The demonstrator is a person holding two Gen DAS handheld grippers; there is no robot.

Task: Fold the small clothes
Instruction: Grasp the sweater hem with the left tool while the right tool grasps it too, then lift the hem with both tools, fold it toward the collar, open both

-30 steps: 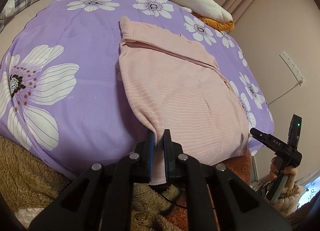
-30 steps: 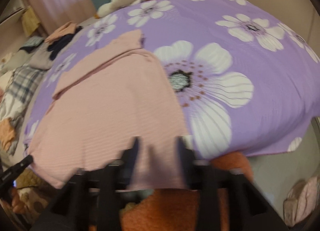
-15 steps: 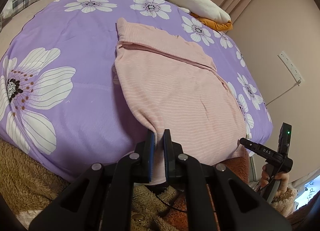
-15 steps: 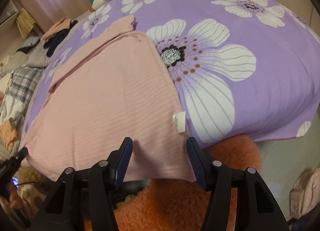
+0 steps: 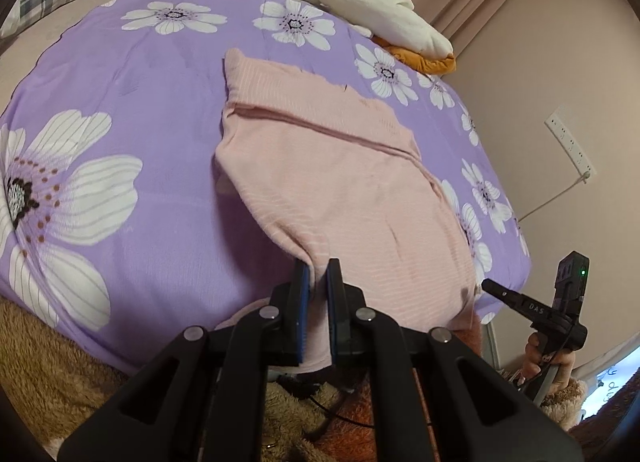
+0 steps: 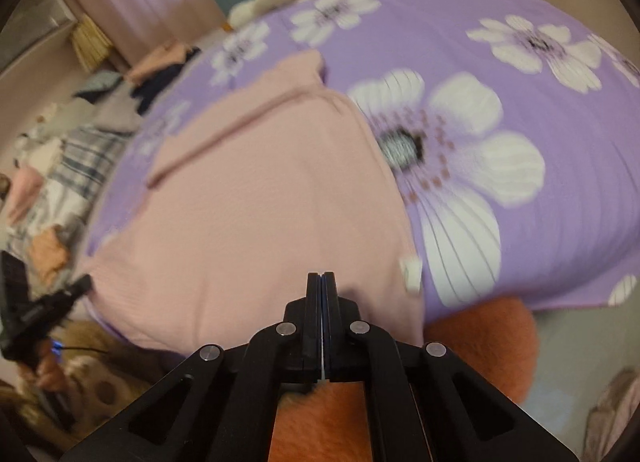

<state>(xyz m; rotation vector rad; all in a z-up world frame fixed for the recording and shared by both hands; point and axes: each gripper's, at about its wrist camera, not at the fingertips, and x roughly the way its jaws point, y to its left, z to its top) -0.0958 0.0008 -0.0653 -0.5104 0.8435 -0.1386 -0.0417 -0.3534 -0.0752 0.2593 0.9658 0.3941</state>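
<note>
Pink garment (image 5: 344,182) lay flat on purple floral bedspread (image 5: 120,110). Left gripper (image 5: 316,282) jaws pinched near hem corner. Right gripper (image 6: 321,282) jaws had just been closing, pressed together at opposite hem edge; fabric between them unclear.

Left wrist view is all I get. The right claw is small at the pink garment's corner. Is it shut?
Observer: Yes. The right claw has just been closing, and its jaws now meet at the near hem of the pink garment.
Operator: Cloth in them?
Observer: Cannot tell. The tips lie over the hem, but no cloth shows between them.
Operator: Any landmark there?
Observer: A white tag sticks out of the garment's side edge, just right of the claw.
</note>
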